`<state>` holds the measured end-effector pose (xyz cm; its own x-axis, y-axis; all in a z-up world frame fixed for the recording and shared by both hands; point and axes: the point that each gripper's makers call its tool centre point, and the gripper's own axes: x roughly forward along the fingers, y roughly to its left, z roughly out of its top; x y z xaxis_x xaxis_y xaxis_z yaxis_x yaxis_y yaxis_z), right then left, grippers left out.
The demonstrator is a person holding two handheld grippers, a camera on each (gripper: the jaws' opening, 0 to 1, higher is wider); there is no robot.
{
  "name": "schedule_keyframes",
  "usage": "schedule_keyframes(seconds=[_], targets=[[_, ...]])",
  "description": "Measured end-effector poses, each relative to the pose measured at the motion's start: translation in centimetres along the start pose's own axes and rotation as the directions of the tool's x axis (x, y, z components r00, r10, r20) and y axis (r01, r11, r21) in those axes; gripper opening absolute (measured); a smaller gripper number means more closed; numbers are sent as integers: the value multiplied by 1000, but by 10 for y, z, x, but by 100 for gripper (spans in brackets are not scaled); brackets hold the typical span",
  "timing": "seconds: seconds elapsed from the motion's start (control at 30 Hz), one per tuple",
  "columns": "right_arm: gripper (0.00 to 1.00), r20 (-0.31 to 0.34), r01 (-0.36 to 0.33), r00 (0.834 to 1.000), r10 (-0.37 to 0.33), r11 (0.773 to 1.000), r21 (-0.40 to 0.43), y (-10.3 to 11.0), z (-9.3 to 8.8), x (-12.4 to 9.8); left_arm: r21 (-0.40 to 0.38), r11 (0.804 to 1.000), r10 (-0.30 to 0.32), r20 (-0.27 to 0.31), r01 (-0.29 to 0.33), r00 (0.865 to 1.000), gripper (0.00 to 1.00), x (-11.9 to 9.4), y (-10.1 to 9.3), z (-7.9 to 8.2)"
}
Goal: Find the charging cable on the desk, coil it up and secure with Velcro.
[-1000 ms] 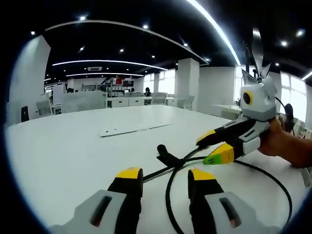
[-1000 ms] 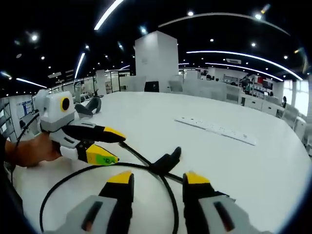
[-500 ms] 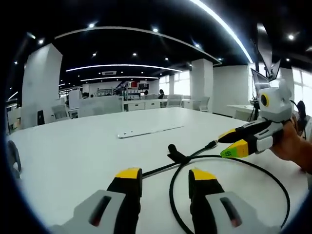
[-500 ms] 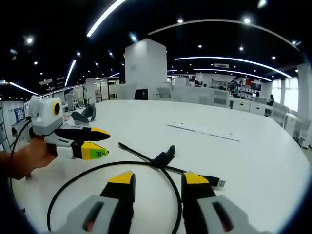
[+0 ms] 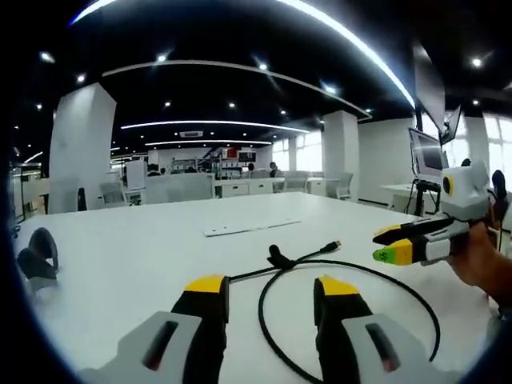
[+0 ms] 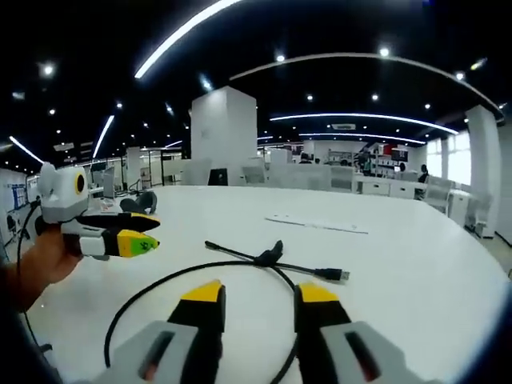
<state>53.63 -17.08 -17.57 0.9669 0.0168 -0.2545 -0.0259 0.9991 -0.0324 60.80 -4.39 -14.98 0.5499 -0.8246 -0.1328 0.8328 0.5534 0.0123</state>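
Left gripper view is looking along the left gripper [image 5: 270,290], whose yellow-tipped jaws are standing apart and gripping nothing. The black charging cable [image 5: 352,268] is lying in one loose loop on the white desk [image 5: 120,264], starting between the jaws and curving off to their right. Its Velcro strap [image 5: 278,257] is sitting just ahead of the jaws where the strands cross, and one plug end is pointing away beyond it. The right gripper [image 5: 394,244] is hovering to the right of the loop in a person's hand [image 5: 486,260], jaws parted and empty.

Right gripper view is showing the loop [image 6: 160,284] spreading left of its own spread jaws [image 6: 254,292], with bare desk to their right. A flat white strip [image 6: 318,224] is lying farther ahead. Open office room is stretching beyond the desk's far edge.
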Motion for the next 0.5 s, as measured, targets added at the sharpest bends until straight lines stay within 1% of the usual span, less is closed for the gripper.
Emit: schedule_keyframes(seconds=[0.07, 0.1, 0.13, 0.17, 0.27, 0.33, 0.4, 0.5], targets=[[35, 14, 18, 1000, -18, 1000, -10, 6, 4, -13, -12, 1000, 16, 14, -15, 1000, 42, -10, -3, 2], [35, 28, 22, 999, -22, 1000, -10, 3, 9, -16, -26, 999, 24, 28, -23, 999, 42, -15, -5, 4], [35, 42, 24, 999, -24, 1000, -9, 5, 13, -22, -32, 999, 34, 40, -33, 999, 41, -21, -6, 5], [35, 47, 25, 999, -25, 1000, -9, 5, 14, -24, -30, 999, 36, 45, -34, 998, 41, -24, -8, 5], [35, 74, 36, 997, -36, 999, 7, 12, 14, -44, -10, 997, 83, 74, -82, 994, 41, -36, -9, 4], [35, 78, 37, 996, -38, 999, 22, 14, 12, -49, -31, 995, 102, 77, -100, 992, 41, -44, -10, -1], [35, 75, 35, 996, -37, 999, 26, 18, 10, -55, -34, 993, 115, 83, -113, 990, 41, -51, -10, -3], [36, 82, 58, 995, -59, 998, 9, 22, 10, -66, -35, 993, 118, 75, -116, 990, 41, -63, -13, -6]])
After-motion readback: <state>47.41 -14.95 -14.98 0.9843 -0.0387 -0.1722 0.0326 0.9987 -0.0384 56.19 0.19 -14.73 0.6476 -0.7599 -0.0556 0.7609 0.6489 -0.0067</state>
